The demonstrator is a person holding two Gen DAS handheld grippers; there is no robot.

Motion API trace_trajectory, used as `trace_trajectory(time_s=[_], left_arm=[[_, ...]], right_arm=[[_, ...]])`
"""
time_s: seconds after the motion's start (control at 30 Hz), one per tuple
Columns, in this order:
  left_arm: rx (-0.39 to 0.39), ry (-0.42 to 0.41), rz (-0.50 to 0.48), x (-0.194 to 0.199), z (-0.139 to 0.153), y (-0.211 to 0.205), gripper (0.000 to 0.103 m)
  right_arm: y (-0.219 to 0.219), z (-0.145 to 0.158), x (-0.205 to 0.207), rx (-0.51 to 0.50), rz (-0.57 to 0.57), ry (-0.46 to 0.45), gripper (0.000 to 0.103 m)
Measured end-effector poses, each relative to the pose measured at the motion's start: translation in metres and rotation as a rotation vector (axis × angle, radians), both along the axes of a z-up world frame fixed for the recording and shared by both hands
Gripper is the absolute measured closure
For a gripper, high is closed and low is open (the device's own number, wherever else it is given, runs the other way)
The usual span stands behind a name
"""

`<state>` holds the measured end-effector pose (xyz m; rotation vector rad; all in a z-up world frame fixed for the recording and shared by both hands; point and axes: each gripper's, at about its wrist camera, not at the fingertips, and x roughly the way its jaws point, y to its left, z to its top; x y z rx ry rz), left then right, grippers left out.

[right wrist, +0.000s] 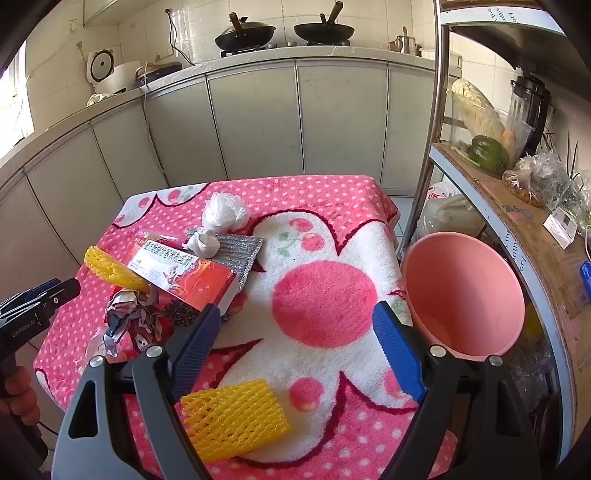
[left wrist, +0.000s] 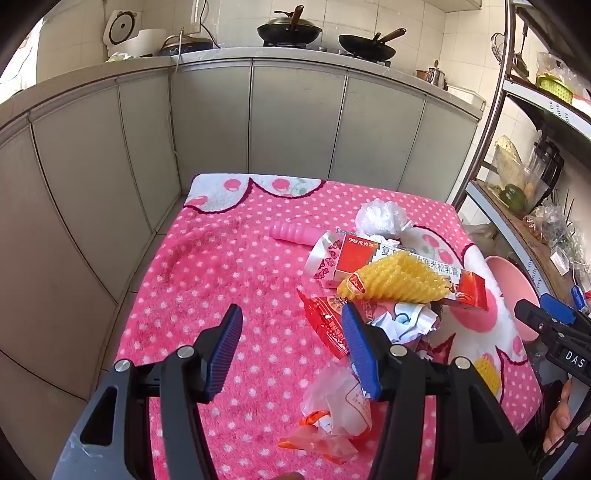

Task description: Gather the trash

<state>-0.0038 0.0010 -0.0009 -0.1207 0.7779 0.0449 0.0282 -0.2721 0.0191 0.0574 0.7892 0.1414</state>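
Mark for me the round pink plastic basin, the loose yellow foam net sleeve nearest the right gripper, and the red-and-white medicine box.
Pink plastic basin (right wrist: 476, 258): right wrist view, inner wall.
Yellow foam net sleeve (right wrist: 236, 419): right wrist view, middle of mesh.
Red-and-white medicine box (right wrist: 199, 277): right wrist view, red top face.

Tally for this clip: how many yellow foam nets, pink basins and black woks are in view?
Yellow foam nets: 2
Pink basin: 1
Black woks: 2
Total: 5
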Motion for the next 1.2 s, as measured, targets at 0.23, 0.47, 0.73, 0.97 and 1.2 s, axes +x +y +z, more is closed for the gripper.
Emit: trace_trajectory(time_s=[0.23, 0.47, 0.73, 0.97, 1.2], left_arm=[[-0.001, 0.005, -0.001, 0.0018, -0.0013, -0.0014, 0.048], [-0.005, 0.010, -0.002, 0.0028, -0.0039, -0.0008, 0.048], [-0.003, 0.009, -0.001, 0.0026, -0.0040, -0.0014, 0.048], [-0.008, 0.011, -0.001, 0.0017, -0.0031, -0.0002, 0.048], [-0.006, 0.011, -0.001, 0.0018, -0.0028, -0.0001, 0.048]], right_arm=[[0.0011, 0.0011, 0.0001, 0.001, 0.004, 0.001, 0.018], [0.0024, 0.0015, -0.0002, 0.002, 0.009, 0.004, 0.018], [0.0039, 0.0024, -0.0006, -0.001, 0.014, 0.001, 0.018], [0.0061, 0.0032, -0.0018, -0.002, 0.018, -0.002, 0.018], [0.0067, 0.0061, -0.0039, -0.003, 0.025, -0.007, 0.018]])
